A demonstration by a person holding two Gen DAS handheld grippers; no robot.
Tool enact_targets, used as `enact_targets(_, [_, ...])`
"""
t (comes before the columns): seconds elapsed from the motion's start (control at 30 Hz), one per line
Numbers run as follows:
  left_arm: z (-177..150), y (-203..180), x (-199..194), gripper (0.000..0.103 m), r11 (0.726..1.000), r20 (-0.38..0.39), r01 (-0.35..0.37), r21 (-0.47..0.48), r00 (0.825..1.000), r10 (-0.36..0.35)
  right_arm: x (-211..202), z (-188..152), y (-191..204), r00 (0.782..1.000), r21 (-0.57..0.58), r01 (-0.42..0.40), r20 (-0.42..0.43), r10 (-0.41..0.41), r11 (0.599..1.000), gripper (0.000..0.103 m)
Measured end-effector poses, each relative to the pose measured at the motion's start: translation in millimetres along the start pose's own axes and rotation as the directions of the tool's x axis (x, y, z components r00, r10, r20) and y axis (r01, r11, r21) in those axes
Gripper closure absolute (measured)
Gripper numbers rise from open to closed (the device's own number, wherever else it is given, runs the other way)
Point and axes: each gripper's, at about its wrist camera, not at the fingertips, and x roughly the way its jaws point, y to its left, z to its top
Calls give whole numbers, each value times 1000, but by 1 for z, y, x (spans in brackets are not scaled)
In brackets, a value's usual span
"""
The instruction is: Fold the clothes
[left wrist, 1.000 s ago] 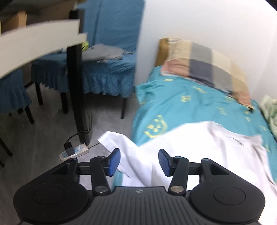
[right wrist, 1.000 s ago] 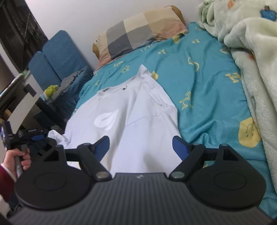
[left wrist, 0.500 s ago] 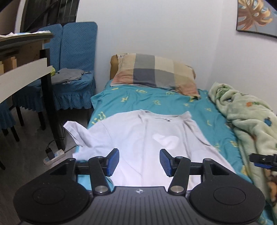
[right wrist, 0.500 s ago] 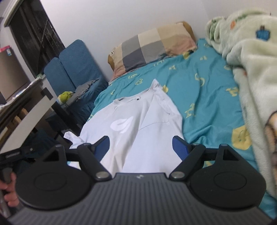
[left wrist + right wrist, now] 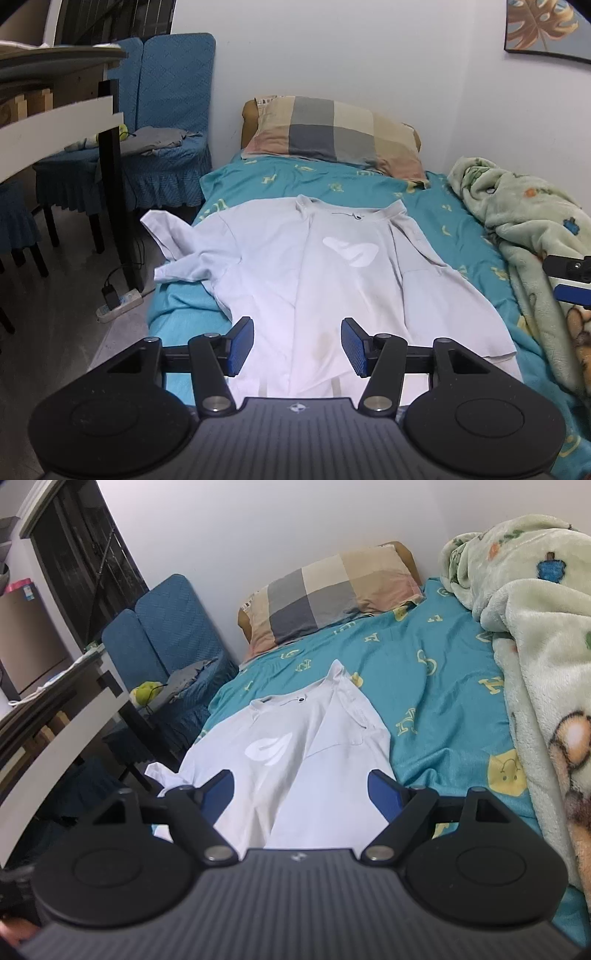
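A white T-shirt lies spread on the teal bed sheet, collar toward the pillow, left sleeve hanging off the bed's left edge. It also shows in the right wrist view. My left gripper is open and empty, above the shirt's hem. My right gripper is open and empty, also above the shirt's lower part; a part of it shows at the right edge of the left wrist view.
A checked pillow lies at the bed's head. A bunched fleece blanket fills the bed's right side. Blue chairs, a desk with a black leg and a power strip stand left of the bed.
My left gripper has swung from the floor and bed edge to face straight along the bed, over the shirt. My right gripper has tilted up a little.
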Motion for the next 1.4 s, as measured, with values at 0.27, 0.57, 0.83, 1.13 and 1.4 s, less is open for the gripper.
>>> enact_targets(0.27, [-6, -8, -4, 42, 999, 2, 31, 13, 1000, -31, 11, -1, -1, 1000, -8, 12, -15, -12, 1000, 21])
enact_targets(0.57, [-10, -16, -1, 36, 999, -9, 34, 24, 999, -34, 17, 7, -35, 998, 150, 56, -9, -55, 987, 21])
enact_targets(0.83, [-13, -15, 5, 29, 1000, -21, 7, 20, 1000, -7, 44, 10, -80, 987, 299, 116, -143, -76, 947, 21])
enact_targets(1.13, [-11, -3, 12, 28, 999, -35, 2, -51, 999, -4, 63, -8, -66, 972, 262, 97, -231, -36, 960, 43])
enact_targets(1.4, [-10, -4, 16, 28, 998, -36, 13, -69, 999, -16, 76, -22, -59, 955, 209, 109, -295, -44, 972, 75])
